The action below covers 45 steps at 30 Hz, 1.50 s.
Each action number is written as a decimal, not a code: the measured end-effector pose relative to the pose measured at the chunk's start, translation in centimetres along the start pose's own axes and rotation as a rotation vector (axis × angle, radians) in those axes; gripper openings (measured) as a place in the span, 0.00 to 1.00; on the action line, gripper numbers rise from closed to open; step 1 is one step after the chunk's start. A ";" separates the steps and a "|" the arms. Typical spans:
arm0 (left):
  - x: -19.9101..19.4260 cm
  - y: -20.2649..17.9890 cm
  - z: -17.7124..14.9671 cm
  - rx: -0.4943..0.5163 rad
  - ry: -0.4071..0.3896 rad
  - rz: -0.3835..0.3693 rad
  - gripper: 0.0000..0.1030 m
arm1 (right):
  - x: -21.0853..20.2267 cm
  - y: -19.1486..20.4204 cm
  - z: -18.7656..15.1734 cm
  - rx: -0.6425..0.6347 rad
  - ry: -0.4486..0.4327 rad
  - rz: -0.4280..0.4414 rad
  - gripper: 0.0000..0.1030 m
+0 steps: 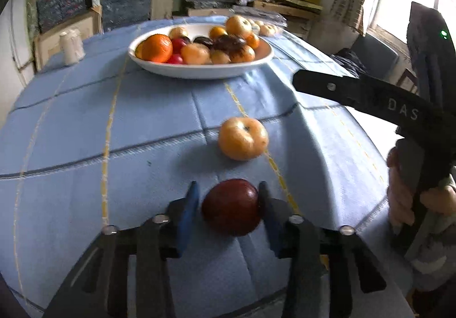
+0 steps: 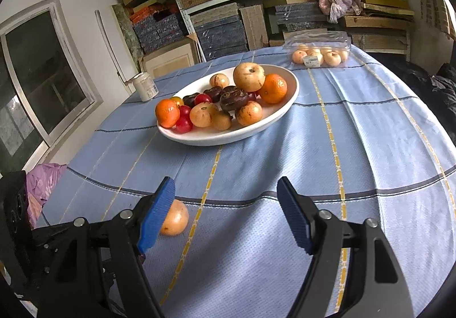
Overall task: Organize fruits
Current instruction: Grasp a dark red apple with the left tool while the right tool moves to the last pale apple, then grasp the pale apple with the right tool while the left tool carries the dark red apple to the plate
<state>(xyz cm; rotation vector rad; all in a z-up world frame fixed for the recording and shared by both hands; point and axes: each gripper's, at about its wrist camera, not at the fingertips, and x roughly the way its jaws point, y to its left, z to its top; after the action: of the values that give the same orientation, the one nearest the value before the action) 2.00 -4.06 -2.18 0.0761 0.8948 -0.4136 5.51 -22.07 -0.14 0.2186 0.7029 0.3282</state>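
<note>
- Shelves stacked with flat boxes and boards line the wall behind a surface [image 2: 327, 147] under a blue checked cloth with yellow and dark stripes; a window stands off to one side.
- Most of the fruit already sits in the white bowl [image 2: 287, 107] (oranges, pale apples, dark plums and small red ones), so the job looks well along.
- Two pieces are left on the cloth: a dark red apple [image 1: 231, 207] and, a little nearer the bowl, a yellow apple [image 1: 242, 138].
- Left tongs [image 1: 228, 205] are pinching the dark red apple, one blue pad on each flank.
- Right tongs [image 2: 226, 212] are spread wide with nothing between them, hovering beside the yellow apple.
- Farther back rest a clear pack of pale fruit [image 2: 319, 51] and a white can [image 2: 146, 86].
</note>
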 end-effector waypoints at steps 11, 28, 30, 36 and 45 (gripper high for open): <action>-2.4 2.1 -0.1 -0.092 -0.126 0.161 0.38 | 3.9 5.5 -1.6 -0.248 0.130 0.006 0.64; -2.6 2.9 0.1 -0.117 -0.135 0.235 0.38 | 5.2 6.2 -1.4 -0.227 0.181 0.073 0.41; -2.7 2.6 0.6 -0.091 -0.147 0.268 0.38 | 4.4 5.6 -0.6 -0.203 0.152 0.071 0.41; -2.0 2.3 4.7 -0.033 -0.185 0.329 0.38 | 1.9 3.3 4.2 -0.138 0.036 0.038 0.41; 2.0 2.7 13.5 -0.040 -0.209 0.330 0.38 | 4.6 0.0 11.0 -0.050 -0.023 -0.035 0.41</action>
<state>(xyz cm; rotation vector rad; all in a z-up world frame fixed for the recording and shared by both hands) 14.11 -5.32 4.48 0.1393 0.6687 -0.0930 16.10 -21.39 5.33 0.1623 0.6747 0.3088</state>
